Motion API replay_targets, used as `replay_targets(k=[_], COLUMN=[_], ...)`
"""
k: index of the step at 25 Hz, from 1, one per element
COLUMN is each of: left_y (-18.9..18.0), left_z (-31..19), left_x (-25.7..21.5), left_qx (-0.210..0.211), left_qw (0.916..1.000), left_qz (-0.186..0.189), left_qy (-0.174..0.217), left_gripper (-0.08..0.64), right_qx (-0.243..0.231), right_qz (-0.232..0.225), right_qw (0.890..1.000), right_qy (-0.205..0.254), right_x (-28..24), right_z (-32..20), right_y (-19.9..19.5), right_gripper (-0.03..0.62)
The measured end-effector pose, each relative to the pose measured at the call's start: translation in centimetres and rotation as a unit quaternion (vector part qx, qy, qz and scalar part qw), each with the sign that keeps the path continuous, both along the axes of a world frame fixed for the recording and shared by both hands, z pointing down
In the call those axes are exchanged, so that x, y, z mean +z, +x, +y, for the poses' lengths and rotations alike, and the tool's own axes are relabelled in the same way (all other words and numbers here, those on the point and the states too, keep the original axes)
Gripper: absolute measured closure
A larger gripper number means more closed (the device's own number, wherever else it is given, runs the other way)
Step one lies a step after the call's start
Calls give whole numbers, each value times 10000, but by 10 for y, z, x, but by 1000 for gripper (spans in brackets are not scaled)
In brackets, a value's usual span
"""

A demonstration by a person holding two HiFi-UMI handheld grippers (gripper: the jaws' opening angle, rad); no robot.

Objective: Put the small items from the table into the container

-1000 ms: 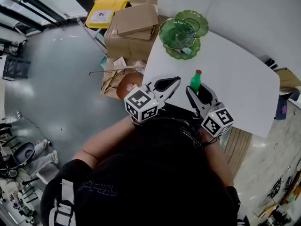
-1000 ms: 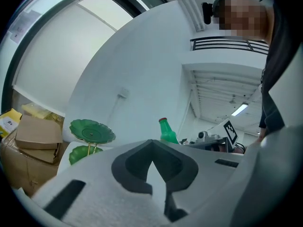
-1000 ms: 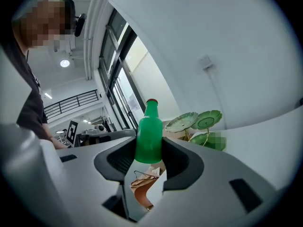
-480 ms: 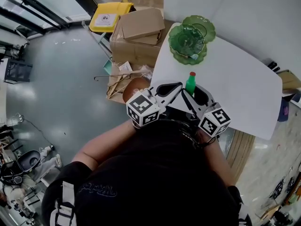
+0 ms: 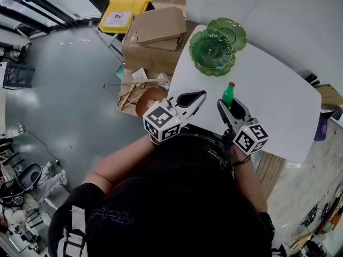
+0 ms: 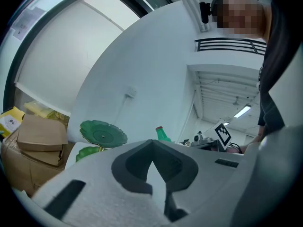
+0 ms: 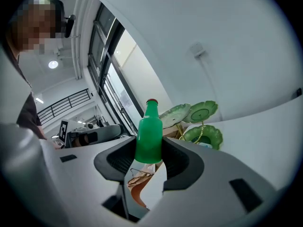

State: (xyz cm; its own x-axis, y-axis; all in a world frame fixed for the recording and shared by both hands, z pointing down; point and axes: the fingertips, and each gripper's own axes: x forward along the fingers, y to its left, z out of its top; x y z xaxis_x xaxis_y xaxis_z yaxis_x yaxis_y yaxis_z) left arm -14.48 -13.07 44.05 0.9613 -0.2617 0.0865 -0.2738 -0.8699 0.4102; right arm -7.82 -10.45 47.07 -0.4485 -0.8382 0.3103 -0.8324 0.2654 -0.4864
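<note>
Right gripper [image 7: 149,141] grasping the green bottle [image 7: 149,126]; left gripper [image 6: 151,144] clenched on nothing.
The right gripper view shows both fingers pressed against the bottle's sides, with the bottle upright and its red cap on top. The head view can't confirm that contact, but it places the bottle above the near part of the white worktop [image 5: 268,90], well apart from the green tiered dish [image 5: 213,46] at the far corner. I can't tell whether the bottle's base touches the worktop. The left gripper view shows its fingertips meeting with nothing between them, and only the bottle's top is visible past them. Only the head view shows the cardboard boxes [image 5: 155,33] on the floor beside the worktop.
</note>
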Motion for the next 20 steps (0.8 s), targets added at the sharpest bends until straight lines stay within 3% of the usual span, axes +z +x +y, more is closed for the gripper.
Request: replay_targets(k=[8, 14, 20], left_y=[45, 75, 94], left_z=[-16, -31, -29], left_x=[27, 42, 58], left_qx=[62, 52, 66], left_qw=[9996, 9990, 9971], left_qz=[-164, -201, -258], left_qy=[-208, -404, -708], left_gripper=[555, 555, 555], right_qx=[137, -30, -309], right_qz=[109, 72, 404], right_qw=[9982, 9946, 9878], right_qy=[-575, -1035, -1473], right_x=[38, 79, 126], right_z=[-29, -60, -92], right_y=[67, 93, 106], right_gripper=[419, 417, 417])
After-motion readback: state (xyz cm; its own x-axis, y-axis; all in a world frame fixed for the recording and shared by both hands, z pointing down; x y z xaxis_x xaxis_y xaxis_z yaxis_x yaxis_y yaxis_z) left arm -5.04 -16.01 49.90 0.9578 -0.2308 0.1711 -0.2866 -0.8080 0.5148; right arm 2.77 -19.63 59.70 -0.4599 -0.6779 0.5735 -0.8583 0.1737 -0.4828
